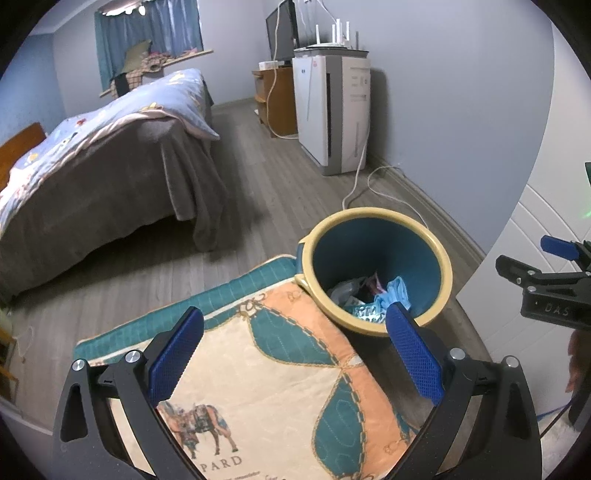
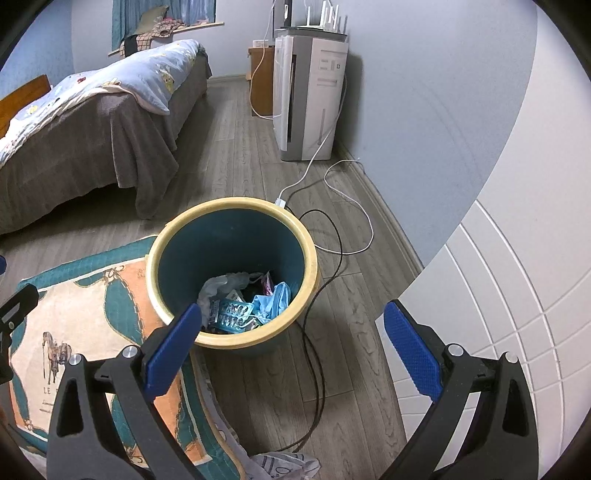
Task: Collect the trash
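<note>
We hold the left claw (image 1: 295, 354) spread wide with nothing between its blue pads, above a quilted cushion (image 1: 280, 373) printed with a horse and teal and orange shapes. Our right claw (image 2: 291, 350) is just as wide and empty, hanging over the wooden floor (image 2: 354, 332) with its left pad overlapping the near rim of the trash bin (image 2: 314, 266).

The bin, teal with a cream rim, stands on the floor touching the far right corner of the cushion. Inside it, at the bottom, lie a blister pack (image 2: 236, 314), a crumpled blue mask (image 2: 275, 301), a grey wad of plastic (image 2: 221, 284) and a pink wrapper (image 2: 266, 283).

A black cable (image 2: 321, 369) and a white cable (image 2: 354, 206) run across the floor just right of the bin, toward a white air purifier (image 2: 310, 96) against the wall, which carries a router (image 2: 325, 26) on top. A bed (image 1: 110, 147) with a blue duvet and grey cover fills the left side of the room. White panelled furniture (image 2: 498, 295) stands at the right.
</note>
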Tool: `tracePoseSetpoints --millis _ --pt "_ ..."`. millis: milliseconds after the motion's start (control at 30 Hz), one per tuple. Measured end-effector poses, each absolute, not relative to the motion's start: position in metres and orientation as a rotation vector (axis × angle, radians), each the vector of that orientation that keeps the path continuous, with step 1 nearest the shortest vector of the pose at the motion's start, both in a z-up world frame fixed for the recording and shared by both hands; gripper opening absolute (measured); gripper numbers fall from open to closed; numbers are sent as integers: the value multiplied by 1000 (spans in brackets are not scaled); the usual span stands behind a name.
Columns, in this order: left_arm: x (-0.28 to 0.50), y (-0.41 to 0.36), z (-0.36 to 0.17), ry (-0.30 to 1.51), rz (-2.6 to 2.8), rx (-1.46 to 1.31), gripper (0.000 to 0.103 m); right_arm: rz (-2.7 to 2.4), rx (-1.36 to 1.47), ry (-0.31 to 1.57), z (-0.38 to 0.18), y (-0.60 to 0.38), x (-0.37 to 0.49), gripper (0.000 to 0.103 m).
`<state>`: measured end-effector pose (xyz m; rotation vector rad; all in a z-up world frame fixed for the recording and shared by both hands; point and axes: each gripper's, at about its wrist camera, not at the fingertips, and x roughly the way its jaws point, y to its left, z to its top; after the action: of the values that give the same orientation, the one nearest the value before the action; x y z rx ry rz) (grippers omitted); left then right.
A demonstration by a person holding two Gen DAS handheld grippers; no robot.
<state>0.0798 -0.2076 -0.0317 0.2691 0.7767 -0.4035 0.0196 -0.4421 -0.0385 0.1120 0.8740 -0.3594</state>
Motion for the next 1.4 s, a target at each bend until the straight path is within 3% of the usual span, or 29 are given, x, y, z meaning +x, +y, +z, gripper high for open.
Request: tracePoseSetpoints --millis 1400 --pt "77 -208 -32 770 -416 276 98 -362 99 875 -37 -444 20 97"
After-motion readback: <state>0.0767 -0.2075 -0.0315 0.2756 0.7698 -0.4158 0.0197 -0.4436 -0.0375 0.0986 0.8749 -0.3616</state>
